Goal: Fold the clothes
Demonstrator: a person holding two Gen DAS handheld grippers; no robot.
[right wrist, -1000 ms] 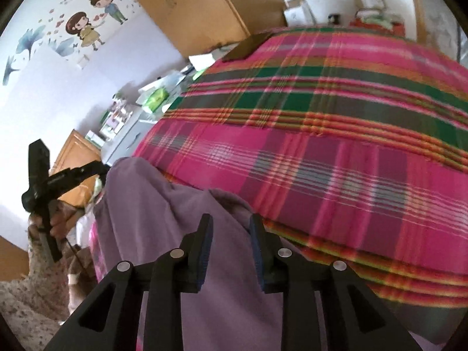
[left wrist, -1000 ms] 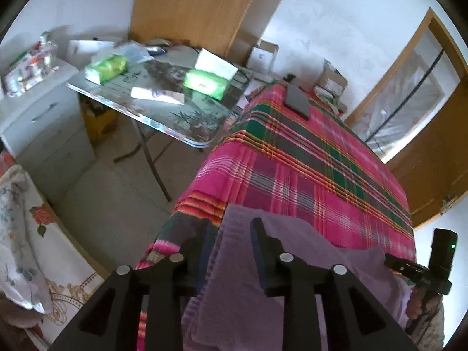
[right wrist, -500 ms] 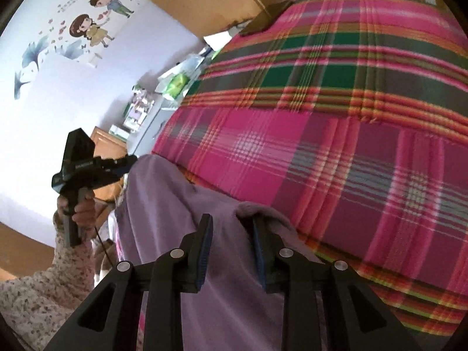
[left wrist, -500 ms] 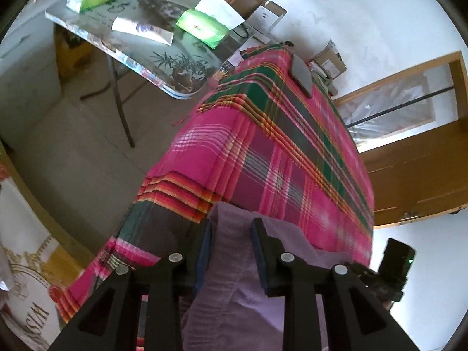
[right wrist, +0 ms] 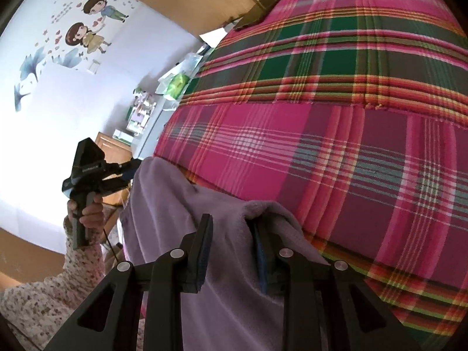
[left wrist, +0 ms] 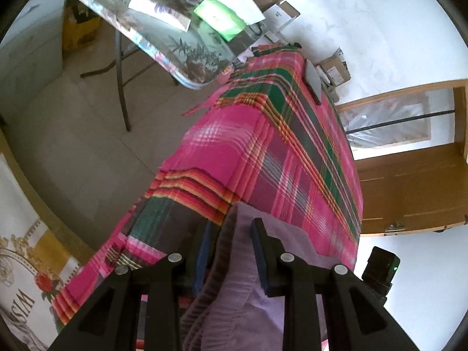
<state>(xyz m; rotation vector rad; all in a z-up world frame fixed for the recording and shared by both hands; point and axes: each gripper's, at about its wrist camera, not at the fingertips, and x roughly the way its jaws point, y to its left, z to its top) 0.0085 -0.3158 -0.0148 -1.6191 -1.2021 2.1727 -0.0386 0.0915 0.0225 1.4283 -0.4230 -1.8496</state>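
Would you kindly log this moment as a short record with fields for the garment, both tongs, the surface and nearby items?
garment: purple garment, held up at the near edge of the bed
left tongs: left tongs shut on a ribbed edge of the cloth
right tongs: right tongs shut on a fold of the same cloth
surface: plaid bedspread, pink, green and orange
nearby: folding table beside the bed, green packet on it

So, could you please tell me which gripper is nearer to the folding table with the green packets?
Left. The left gripper holds the purple fleece garment at the plaid bed's corner nearest the folding table; the right gripper grips the garment's other end, farther along that edge.
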